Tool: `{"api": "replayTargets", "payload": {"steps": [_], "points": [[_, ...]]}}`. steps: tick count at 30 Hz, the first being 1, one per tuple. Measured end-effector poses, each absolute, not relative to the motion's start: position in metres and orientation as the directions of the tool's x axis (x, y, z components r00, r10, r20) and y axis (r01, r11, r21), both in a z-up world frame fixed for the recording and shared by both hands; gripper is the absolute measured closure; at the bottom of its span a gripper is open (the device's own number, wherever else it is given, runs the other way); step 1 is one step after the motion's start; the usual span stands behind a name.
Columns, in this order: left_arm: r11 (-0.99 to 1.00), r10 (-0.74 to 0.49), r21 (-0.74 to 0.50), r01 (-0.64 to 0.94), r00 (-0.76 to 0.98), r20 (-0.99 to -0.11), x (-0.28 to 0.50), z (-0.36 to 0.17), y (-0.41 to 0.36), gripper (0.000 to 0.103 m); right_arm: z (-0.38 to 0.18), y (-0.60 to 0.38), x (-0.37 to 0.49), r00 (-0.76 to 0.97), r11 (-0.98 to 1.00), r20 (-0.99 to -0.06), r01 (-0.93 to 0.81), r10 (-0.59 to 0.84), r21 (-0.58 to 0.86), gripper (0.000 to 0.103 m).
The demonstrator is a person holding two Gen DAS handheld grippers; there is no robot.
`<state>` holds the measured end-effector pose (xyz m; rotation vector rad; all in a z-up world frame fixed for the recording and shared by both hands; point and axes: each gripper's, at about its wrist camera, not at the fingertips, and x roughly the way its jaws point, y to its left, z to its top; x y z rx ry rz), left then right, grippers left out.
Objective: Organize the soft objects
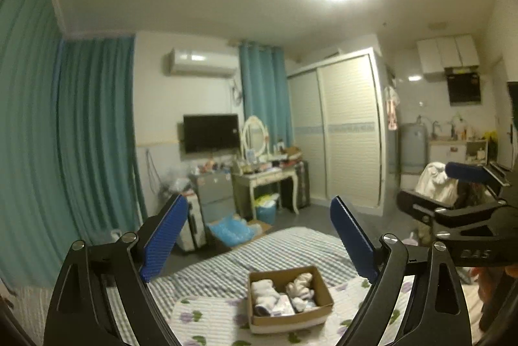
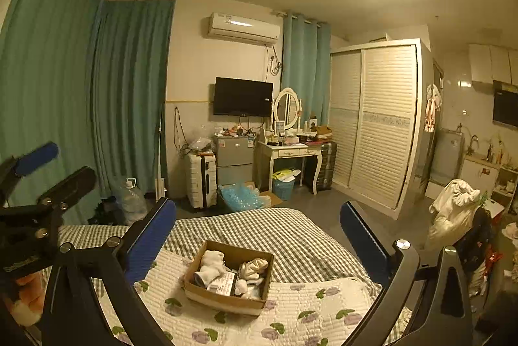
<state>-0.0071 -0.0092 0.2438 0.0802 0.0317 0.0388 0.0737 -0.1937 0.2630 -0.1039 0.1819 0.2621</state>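
Note:
A brown cardboard box (image 1: 320, 310) sits on the bed, also in the right wrist view (image 2: 223, 302). It holds several white rolled socks (image 1: 264, 289) (image 2: 212, 263) and a small printed packet (image 2: 223, 282). My left gripper (image 1: 259, 236) is open and empty, raised above and behind the box. My right gripper (image 2: 259, 236) is open and empty, also raised over the bed. Each gripper shows at the edge of the other's view: the right one (image 1: 459, 193), the left one (image 2: 48, 171).
The bed has a floral quilt (image 2: 307, 310) and a checked sheet (image 2: 259, 226). Beyond its foot are a white suitcase (image 2: 201, 180), a dressing table (image 2: 288, 151), a wardrobe (image 2: 372, 122) and a chair piled with clothes (image 2: 453, 213).

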Motion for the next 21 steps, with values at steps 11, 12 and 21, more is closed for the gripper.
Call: {"api": "replayTargets", "payload": {"steps": [11, 12, 21], "points": [[0.996, 0.058, 0.075, -0.051, 0.993, -0.098, -0.002, 0.157, 0.008, 0.012, 0.184, -0.189, 0.045, 0.951, 0.961, -0.153, -0.276, 0.268, -0.033, 0.0], [0.997, 0.061, 0.063, -0.054, 0.992, -0.113, 0.003, 0.148, 0.01, 0.012, 0.17, -0.188, 0.049, 0.952, 0.962, -0.156, -0.272, 0.264, -0.029, 0.0], [0.998, 0.06, -0.016, -0.066, 0.97, -0.237, 0.05, 0.063, 0.033, 0.012, 0.07, -0.187, 0.099, 0.938, 0.966, -0.23, -0.256, 0.258, 0.038, 0.0]]}}
